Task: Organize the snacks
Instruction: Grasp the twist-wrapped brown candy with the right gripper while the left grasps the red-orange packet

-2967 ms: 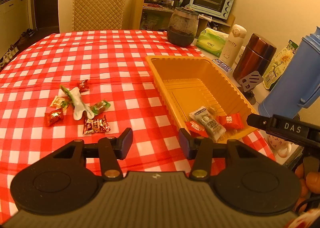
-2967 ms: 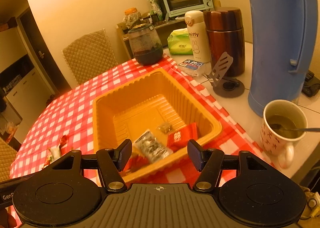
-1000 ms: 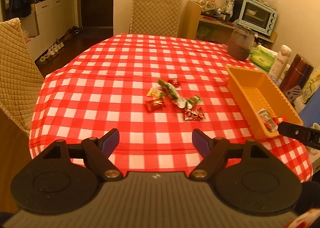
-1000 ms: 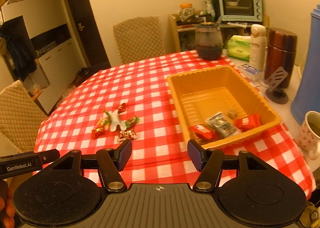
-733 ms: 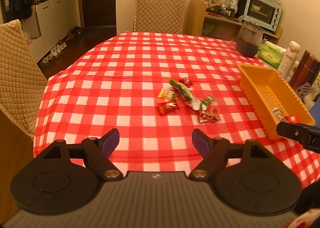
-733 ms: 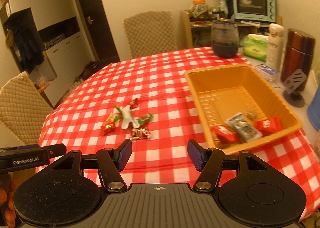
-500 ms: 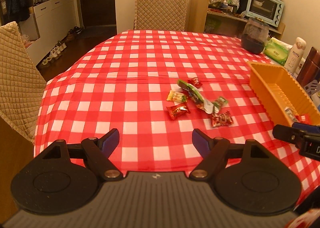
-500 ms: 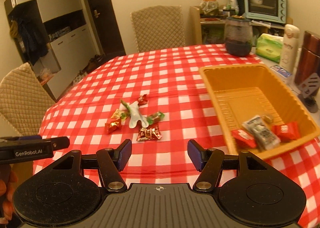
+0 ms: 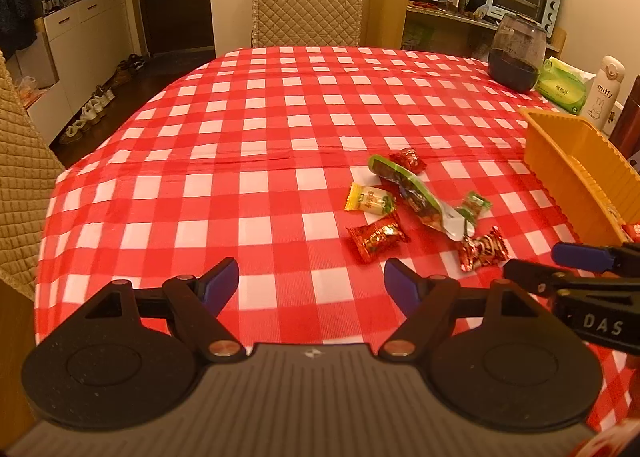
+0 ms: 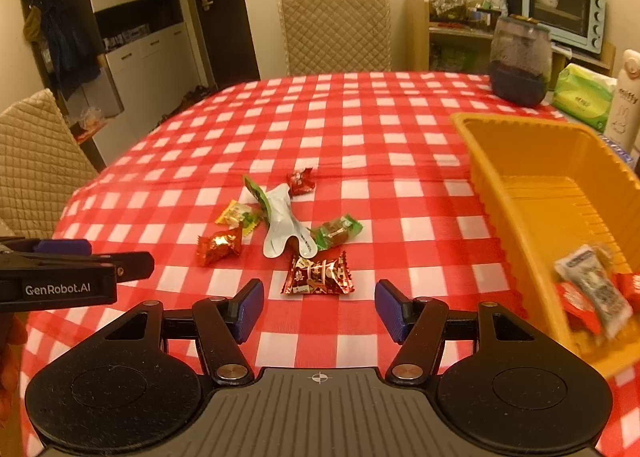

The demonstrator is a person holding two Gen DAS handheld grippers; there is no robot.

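Note:
Several wrapped snacks lie in a cluster on the red checked tablecloth: a red-brown packet (image 10: 317,273), a shiny red candy (image 10: 219,244), a long green-and-white pouch (image 10: 280,219), a yellow-green candy (image 9: 370,199) and a small red one (image 9: 408,159). My right gripper (image 10: 319,307) is open just short of the red-brown packet, nothing between its fingers. My left gripper (image 9: 311,281) is open and empty, just below and left of the shiny red candy (image 9: 378,237). The orange tray (image 10: 520,193) on the right holds a few packets (image 10: 592,293).
A dark glass jar (image 10: 520,65), green tissue pack (image 10: 582,97) and white bottle (image 9: 606,91) stand behind the tray. Padded chairs (image 9: 306,3) stand at the far side and at the left edge (image 10: 36,149). A toaster oven (image 10: 564,7) sits on a shelf.
Both grippers have moved left from the tray and sunk toward the snack cluster, which now lies closer and larger in both views. Their openings look unchanged over the last second.

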